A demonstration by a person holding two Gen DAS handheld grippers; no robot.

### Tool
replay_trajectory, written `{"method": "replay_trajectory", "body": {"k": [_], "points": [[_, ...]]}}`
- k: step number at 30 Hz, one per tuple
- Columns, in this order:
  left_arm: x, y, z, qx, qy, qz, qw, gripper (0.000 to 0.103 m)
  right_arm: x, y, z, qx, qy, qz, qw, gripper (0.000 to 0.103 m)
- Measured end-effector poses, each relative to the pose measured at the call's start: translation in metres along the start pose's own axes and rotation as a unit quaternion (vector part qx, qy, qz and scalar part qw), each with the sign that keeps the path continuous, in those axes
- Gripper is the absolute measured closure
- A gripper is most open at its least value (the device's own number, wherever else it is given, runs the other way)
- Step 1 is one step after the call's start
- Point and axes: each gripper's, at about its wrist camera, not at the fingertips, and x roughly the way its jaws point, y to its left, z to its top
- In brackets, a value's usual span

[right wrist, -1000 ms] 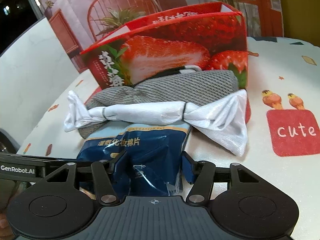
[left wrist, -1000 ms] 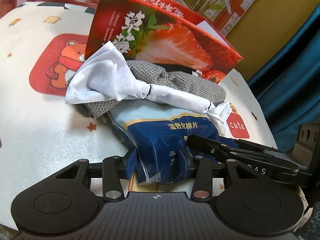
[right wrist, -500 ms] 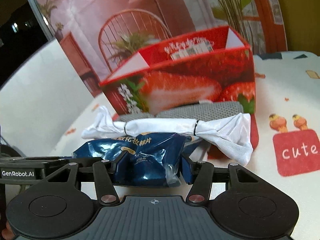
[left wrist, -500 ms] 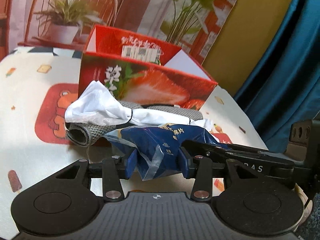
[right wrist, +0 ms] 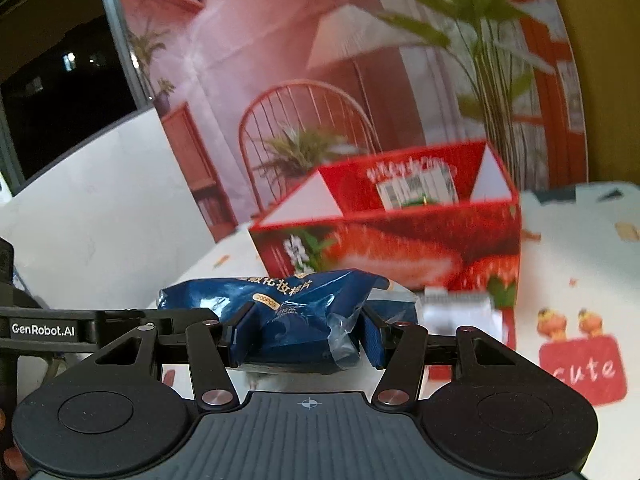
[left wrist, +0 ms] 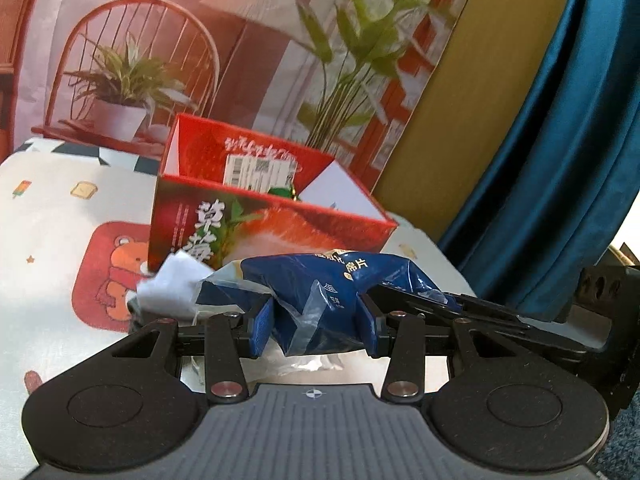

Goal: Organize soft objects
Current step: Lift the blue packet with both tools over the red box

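Observation:
A soft blue plastic pack of cotton pads (left wrist: 320, 296) hangs in the air, gripped at both ends. My left gripper (left wrist: 316, 324) is shut on one end of it, and its blue pads squeeze the wrapper. My right gripper (right wrist: 304, 332) is shut on the other end of the blue pack (right wrist: 296, 304). Behind the pack stands an open red strawberry box (left wrist: 256, 216), also in the right wrist view (right wrist: 400, 240). A white cloth (left wrist: 176, 288) lies on the table in front of the box, mostly hidden by the pack.
The table wears a white cloth with cartoon prints (left wrist: 60, 240) and a red "cute" patch (right wrist: 580, 368). A printed backdrop (left wrist: 200, 40) with a chair and plants rises behind the box. A blue curtain (left wrist: 560, 160) hangs at the right.
Both grippers have lifted the blue pack off the table, above the white cloth and grey towel. Both views now look over the box's open top.

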Motion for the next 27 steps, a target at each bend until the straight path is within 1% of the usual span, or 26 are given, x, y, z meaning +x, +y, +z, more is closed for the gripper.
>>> {"method": "replay_trajectory", "body": {"k": [5, 8, 11, 17, 21, 24, 27], "points": [[-0.007, -0.006, 0.005, 0.018, -0.020, -0.002, 0.9996, 0.057, -0.008, 0.010, 0.008, -0.038, -0.026, -0.002, 0.999, 0.051], [-0.007, -0.007, 0.017, 0.023, -0.029, -0.003, 0.9993, 0.057, -0.009, 0.014, 0.018, -0.051, -0.037, 0.001, 0.998, 0.051], [-0.007, -0.009, 0.031, 0.034, -0.043, -0.002, 0.9985, 0.057, -0.007, 0.015, 0.033, -0.060, -0.049, 0.004, 0.997, 0.051], [0.002, -0.003, 0.065, 0.035, -0.068, -0.010, 0.9970, 0.057, 0.008, 0.016, 0.072, -0.085, -0.063, 0.009, 0.994, 0.051], [0.012, -0.004, 0.089, 0.051, -0.084, -0.006, 0.9952, 0.057, 0.020, 0.017, 0.097, -0.109, -0.076, 0.008, 0.991, 0.051], [0.026, 0.003, 0.107, 0.040, -0.089, -0.010, 0.9951, 0.057, 0.033, 0.013, 0.116, -0.119, -0.082, 0.008, 0.989, 0.050], [0.046, 0.009, 0.123, 0.046, -0.089, -0.006, 0.9949, 0.057, 0.051, 0.005, 0.133, -0.123, -0.084, 0.008, 0.989, 0.050]]}}
